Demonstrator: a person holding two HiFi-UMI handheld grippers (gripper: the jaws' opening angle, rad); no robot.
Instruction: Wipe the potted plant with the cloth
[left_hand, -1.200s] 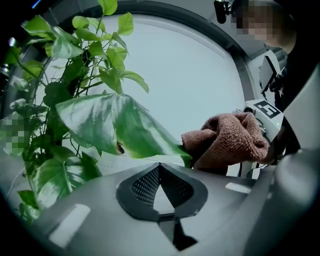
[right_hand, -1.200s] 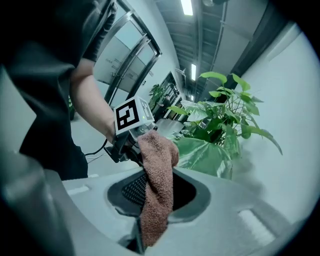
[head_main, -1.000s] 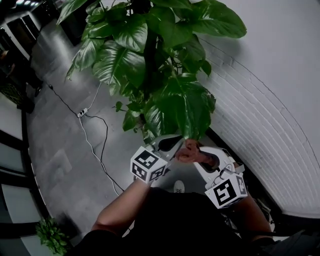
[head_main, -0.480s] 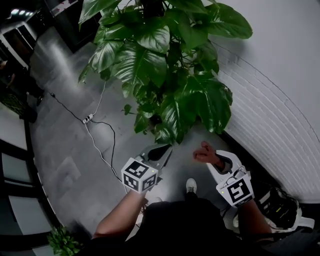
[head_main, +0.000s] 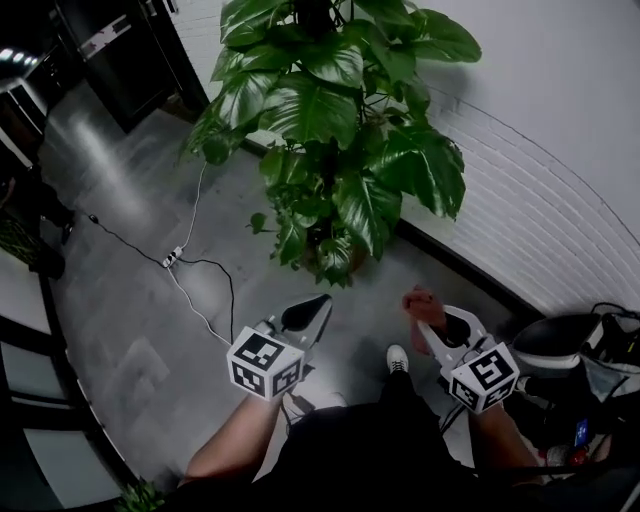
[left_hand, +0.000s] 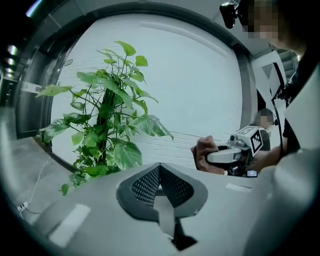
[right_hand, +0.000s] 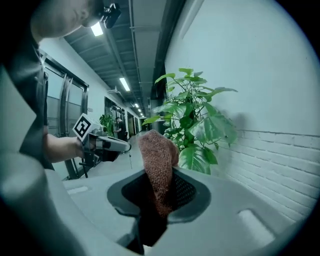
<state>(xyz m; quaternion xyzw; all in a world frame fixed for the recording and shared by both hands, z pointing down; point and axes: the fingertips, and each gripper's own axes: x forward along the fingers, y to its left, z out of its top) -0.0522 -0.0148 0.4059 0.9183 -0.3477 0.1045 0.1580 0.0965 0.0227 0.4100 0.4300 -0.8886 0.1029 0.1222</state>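
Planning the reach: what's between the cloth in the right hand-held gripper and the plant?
Nothing stands there: only bare floor separates the cloth from the plant, as the head view shows.

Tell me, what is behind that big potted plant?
A white wall stands behind the potted plant, smooth above and brick lower down. The leaves cover the stretch of wall directly behind them, so nothing there can be seen.
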